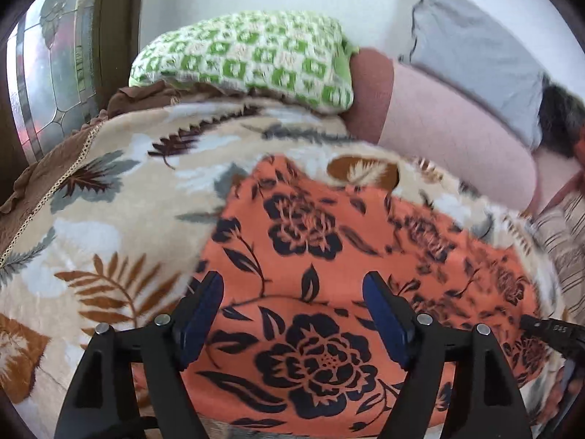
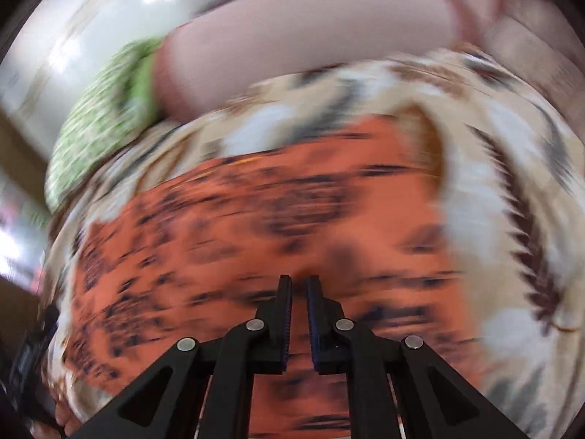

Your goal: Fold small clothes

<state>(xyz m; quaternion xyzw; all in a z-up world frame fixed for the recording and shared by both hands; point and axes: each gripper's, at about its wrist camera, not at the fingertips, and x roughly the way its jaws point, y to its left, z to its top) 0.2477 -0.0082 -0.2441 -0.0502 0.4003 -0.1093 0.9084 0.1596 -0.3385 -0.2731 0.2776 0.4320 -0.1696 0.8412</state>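
Observation:
An orange garment with dark blue flowers (image 1: pixel 310 241) lies spread flat on a beige leaf-print blanket (image 1: pixel 120 190). My left gripper (image 1: pixel 292 278) hovers over its near part, open, with nothing between the blue pads. In the right wrist view, which is heavily blurred, the same orange garment (image 2: pixel 237 219) fills the middle. My right gripper (image 2: pixel 299 278) is shut above it, and I see no cloth pinched between its pads. A black part at the right edge of the left wrist view (image 1: pixel 548 333) looks like the other gripper.
A green-and-white pillow (image 1: pixel 248 55) and a pink bolster (image 1: pixel 438 120) lie at the far side of the blanket, with a grey cloth (image 1: pixel 475 47) behind them. A striped fabric (image 1: pixel 563 241) is at the right. A leaded-glass window (image 1: pixel 55 73) stands at the left.

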